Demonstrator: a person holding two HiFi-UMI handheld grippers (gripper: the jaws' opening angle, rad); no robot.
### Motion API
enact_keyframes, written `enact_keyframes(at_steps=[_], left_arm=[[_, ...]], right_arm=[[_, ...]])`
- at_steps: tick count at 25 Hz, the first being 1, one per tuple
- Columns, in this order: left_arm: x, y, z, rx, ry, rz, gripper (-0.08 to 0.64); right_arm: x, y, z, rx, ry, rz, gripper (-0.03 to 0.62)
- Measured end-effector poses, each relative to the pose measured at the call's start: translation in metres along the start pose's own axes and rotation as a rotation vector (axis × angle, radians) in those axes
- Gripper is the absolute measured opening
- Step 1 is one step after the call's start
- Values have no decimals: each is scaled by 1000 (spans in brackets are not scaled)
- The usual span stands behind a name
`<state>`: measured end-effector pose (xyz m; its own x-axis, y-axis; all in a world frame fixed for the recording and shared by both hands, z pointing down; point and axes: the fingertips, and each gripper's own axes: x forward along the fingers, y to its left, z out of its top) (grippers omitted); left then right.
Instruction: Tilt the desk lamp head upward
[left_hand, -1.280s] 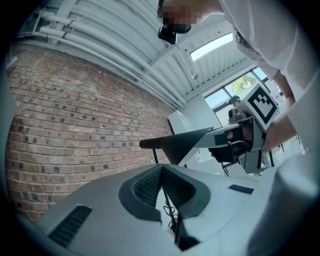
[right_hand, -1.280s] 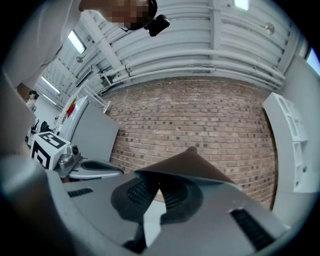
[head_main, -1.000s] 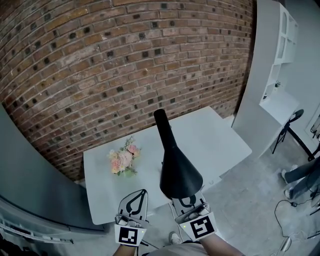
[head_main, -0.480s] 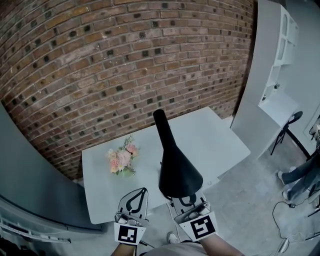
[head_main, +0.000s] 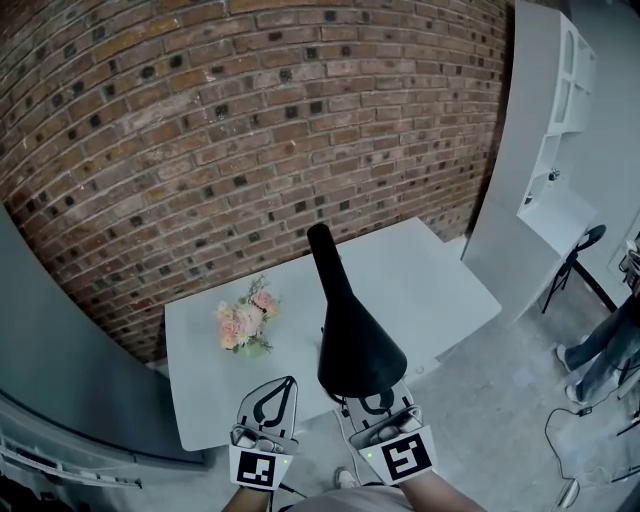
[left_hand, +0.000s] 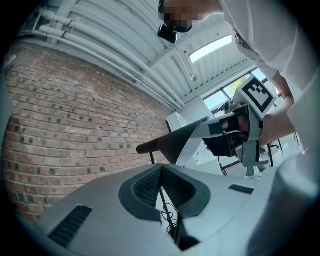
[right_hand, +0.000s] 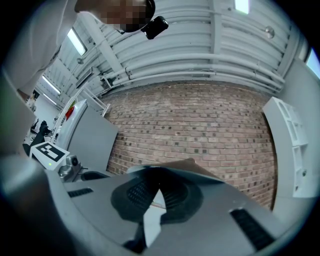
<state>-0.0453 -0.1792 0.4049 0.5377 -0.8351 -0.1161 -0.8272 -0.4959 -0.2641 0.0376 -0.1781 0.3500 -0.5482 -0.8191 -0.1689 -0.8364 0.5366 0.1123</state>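
From above, the black lamp head (head_main: 355, 335) covers my right gripper's (right_hand: 156, 186) tips and the lamp's own base. The right gripper view shows those jaws pinching the shade's rim. The cone hangs over the table's (head_main: 430, 275) near edge, its narrow end pointing far. My left gripper (head_main: 270, 400), left of it, is pressed together on nothing.

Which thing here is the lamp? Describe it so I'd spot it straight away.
Start at the brick wall, then drop to the white table in front of it. Over the table's near edge stands the desk lamp head, a black cone narrowing to a slim neck. It is the only dark thing there; the bouquet beside it is small and pale pink.
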Motion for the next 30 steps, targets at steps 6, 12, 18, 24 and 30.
enact_keyframes(at_steps=[6,12,18,24,30], left_arm=[[3,-2,2,20,1,-9,6],[3,8,0,-3,-1,15,6],[3,9,0,0,5,23,6],[5,9,-2,-5,-1,23,6],[8,10,-2,-6,-2,17,6]], right_arm=[[1,-1,4,0,-3,-2,16],[1,-2,8,-3,-4,-2,16],[3,-6,12,-5,-13,-5,15],[7,-4,13,-26,-5,5,15],[11,-4,14,-43,13,19,15]])
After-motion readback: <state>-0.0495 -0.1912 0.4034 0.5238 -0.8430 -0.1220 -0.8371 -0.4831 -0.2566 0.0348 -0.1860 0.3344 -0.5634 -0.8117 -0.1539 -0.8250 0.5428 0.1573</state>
